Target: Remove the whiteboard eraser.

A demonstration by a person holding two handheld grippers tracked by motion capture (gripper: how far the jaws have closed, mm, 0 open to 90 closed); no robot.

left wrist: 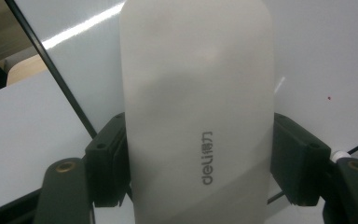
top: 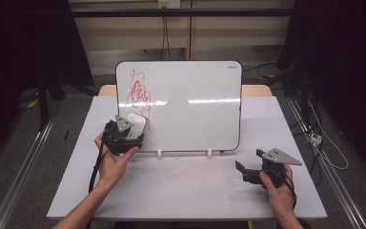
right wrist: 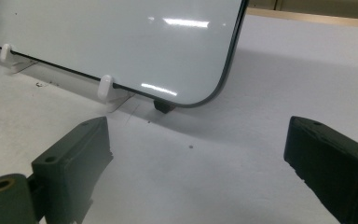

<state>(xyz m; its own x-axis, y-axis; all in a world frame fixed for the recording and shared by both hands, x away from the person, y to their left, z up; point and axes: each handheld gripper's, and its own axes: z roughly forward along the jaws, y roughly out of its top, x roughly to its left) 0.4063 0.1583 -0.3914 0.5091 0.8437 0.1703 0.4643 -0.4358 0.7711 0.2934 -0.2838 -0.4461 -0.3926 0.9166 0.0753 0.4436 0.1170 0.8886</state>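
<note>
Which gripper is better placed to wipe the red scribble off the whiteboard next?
Left. The left gripper is shut on the white eraser, held against the whiteboard just below the red scribble. The right gripper sits open and empty on the table, far off.

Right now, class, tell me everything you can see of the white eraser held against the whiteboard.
The eraser is a long, smooth, white block with rounded corners, plastic by its look, with grey "deli" lettering near its lower end. The left tool is shut on it, one black pad on each long side. It lies at the lower left of the tilted whiteboard, just below the red scribble. Its wiping face is hidden.
</note>
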